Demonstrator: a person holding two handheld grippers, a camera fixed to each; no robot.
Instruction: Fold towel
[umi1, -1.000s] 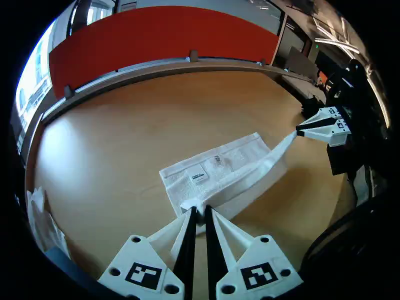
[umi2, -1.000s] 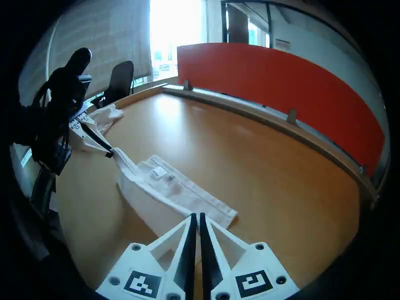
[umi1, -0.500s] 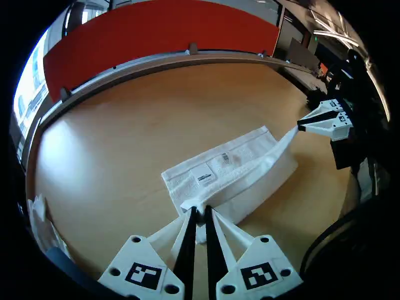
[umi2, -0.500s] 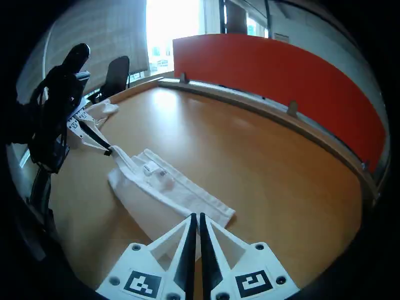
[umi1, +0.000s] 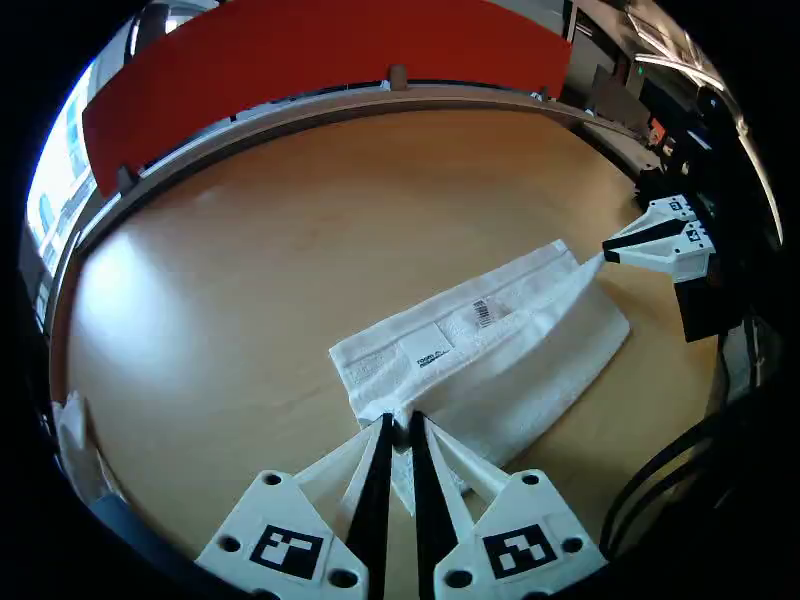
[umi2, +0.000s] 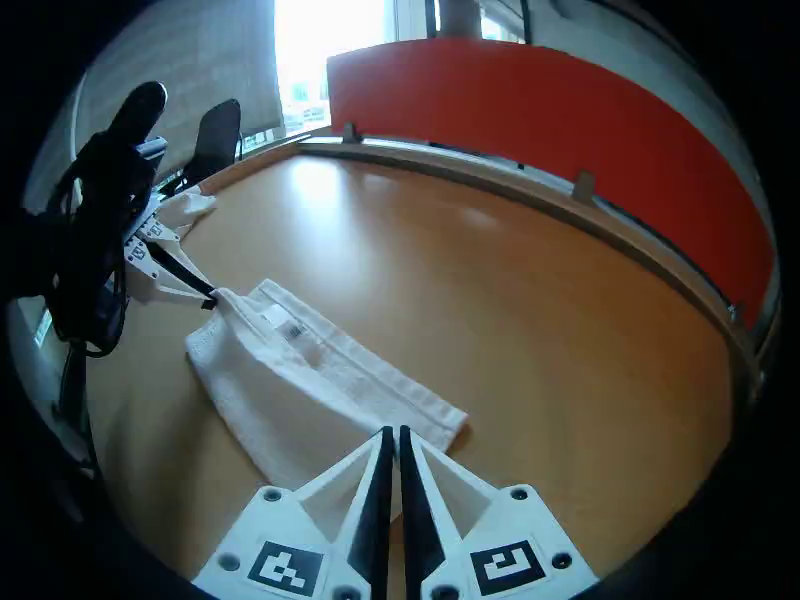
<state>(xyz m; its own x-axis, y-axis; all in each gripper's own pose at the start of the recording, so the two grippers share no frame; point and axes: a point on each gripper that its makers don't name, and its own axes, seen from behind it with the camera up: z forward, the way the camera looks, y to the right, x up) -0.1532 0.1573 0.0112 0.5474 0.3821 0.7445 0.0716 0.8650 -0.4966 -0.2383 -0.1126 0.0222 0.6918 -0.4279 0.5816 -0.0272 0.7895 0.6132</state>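
Obs.: white towel (umi1: 500, 370) lies on the wooden worktop (umi1: 250, 250), in the centre of the left gripper view, running from lower left to upper right. It is already doubled. Two small labels (umi1: 432, 357) show on the strip along its far hem.

Left tool (umi1: 400, 428): fingers drawn together, with a towel corner pinched between them, at the bottom centre of the left gripper view.
Right tool (umi2: 392, 440): fingers likewise together over the towel's near end, at the bottom centre of the right gripper view. In the left gripper view it sits at the right edge, with the opposite corner caught at its tips.

The held edge runs in a fairly straight, raised line between the two tools.

Judgement: fold in hand is the lengthwise one, with the held edge going over to the far hem.

To do it well:
- move both tools at equal height and pace so the edge stays taut, with no sag mid-span;
- set each corner on the hem corner beneath it, and check the left end, which looks further from its mark;
- lower flat and release only once the cloth rests, otherwise the top layer may slide back.

Red panel (umi1: 300, 70) at the far rim is well apart, no obstruction.
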